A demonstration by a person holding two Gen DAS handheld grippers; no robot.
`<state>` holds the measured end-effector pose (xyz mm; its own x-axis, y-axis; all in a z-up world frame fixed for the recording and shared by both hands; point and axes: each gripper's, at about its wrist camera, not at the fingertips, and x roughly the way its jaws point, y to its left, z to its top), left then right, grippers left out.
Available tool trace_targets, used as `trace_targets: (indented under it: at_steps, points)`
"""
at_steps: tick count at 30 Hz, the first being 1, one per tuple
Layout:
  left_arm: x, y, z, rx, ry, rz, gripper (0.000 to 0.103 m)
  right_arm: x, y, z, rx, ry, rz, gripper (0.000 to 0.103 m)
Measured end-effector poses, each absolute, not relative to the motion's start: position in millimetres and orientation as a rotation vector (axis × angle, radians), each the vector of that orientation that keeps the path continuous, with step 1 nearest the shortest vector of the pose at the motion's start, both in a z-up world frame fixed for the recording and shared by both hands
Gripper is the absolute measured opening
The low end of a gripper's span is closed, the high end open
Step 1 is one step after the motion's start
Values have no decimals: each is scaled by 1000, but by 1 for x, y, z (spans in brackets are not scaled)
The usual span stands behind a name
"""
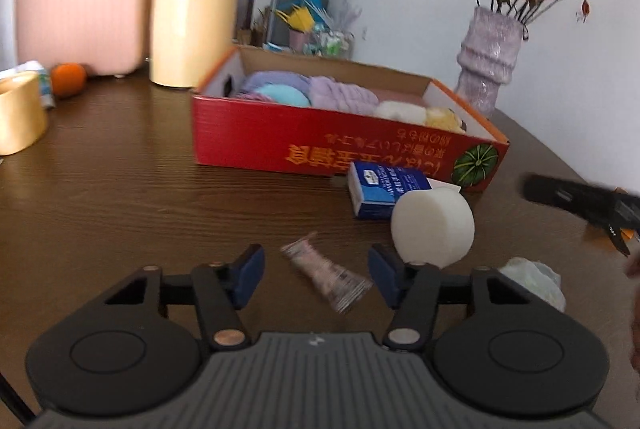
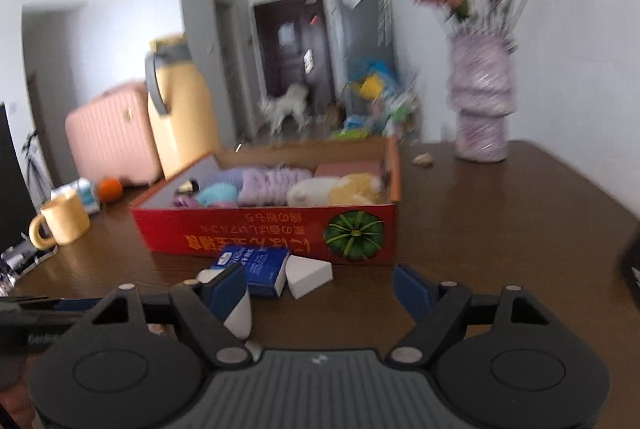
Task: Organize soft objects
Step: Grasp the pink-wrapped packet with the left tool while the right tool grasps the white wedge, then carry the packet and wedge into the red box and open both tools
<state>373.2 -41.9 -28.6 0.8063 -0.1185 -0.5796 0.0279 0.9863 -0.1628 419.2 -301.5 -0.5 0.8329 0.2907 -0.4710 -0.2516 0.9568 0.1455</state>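
Observation:
A red cardboard box (image 1: 320,141) (image 2: 256,229) on the brown table holds several soft items: purple, blue, white and yellow. In front of it lie a white round sponge (image 1: 434,225), a blue and white small box (image 1: 380,193) (image 2: 256,265), a white wedge sponge (image 2: 310,275), a pale tube (image 1: 328,277) and a crumpled pale cloth (image 1: 536,281). My left gripper (image 1: 316,277) is open, its fingers either side of the tube, above the table. My right gripper (image 2: 320,293) is open and empty, in front of the red box; it shows at the left wrist view's right edge (image 1: 580,205).
A yellow thermos (image 1: 192,1) (image 2: 180,109), a pink case (image 1: 80,13), an orange (image 1: 68,79) and a yellow mug (image 1: 18,113) (image 2: 64,221) stand at the left. A purple vase with flowers (image 1: 488,61) (image 2: 480,101) stands behind the box at the right.

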Motion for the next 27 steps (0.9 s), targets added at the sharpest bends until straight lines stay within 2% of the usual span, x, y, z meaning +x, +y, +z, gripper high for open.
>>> trace_targets:
  at_steps: [5, 8, 11, 13, 15, 27]
  points:
    - [401, -53, -41, -126, 687, -139, 27, 483, -283, -24, 75, 639, 349, 65]
    - [407, -56, -48, -108, 712, -153, 16, 502, -270, -38, 34, 677, 358, 55]
    - [406, -56, -49, -85, 699, -155, 15, 508, -269, -45, 54, 675, 378, 53]
    - [406, -56, -50, -85, 695, -164, 14, 508, -273, -46, 80, 675, 403, 39]
    - [405, -58, -50, -67, 690, -165, 13, 509, -276, -47, 84, 673, 399, 33]
    - [402, -60, -44, -71, 677, -185, 13, 513, -275, -53, 105, 675, 403, 36]
